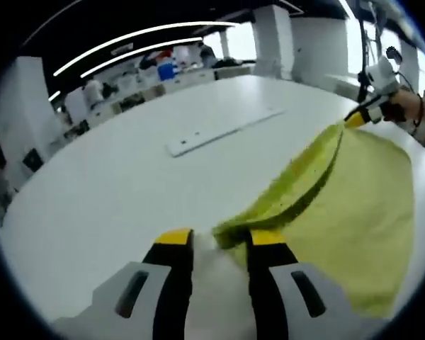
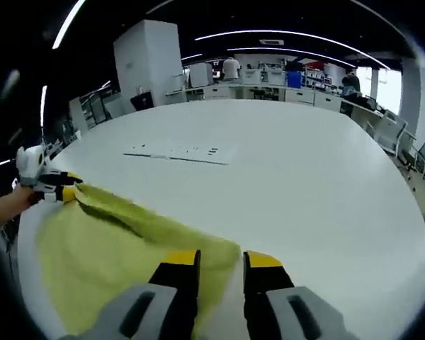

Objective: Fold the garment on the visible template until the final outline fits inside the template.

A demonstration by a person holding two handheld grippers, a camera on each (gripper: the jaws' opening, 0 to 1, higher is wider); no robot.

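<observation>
Left gripper [image 1: 221, 239] and right gripper [image 2: 221, 256] each clamped on yellow cloth [image 1: 361, 212] corner, edge stretched between them.

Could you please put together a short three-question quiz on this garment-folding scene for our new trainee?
1. True or false: the yellow-green garment lies folded into a small neat square.
2. What long flat white thing lies on the white table beyond the garment?
A. a template strip
B. a coat hanger
C. a cardboard box
3. Fill in: in the left gripper view, the right gripper holds the garment's far ____.

Key
1. False: it is spread and lifted along one edge between the left gripper and the right gripper.
2. A, the template strip.
3. Corner.
</observation>
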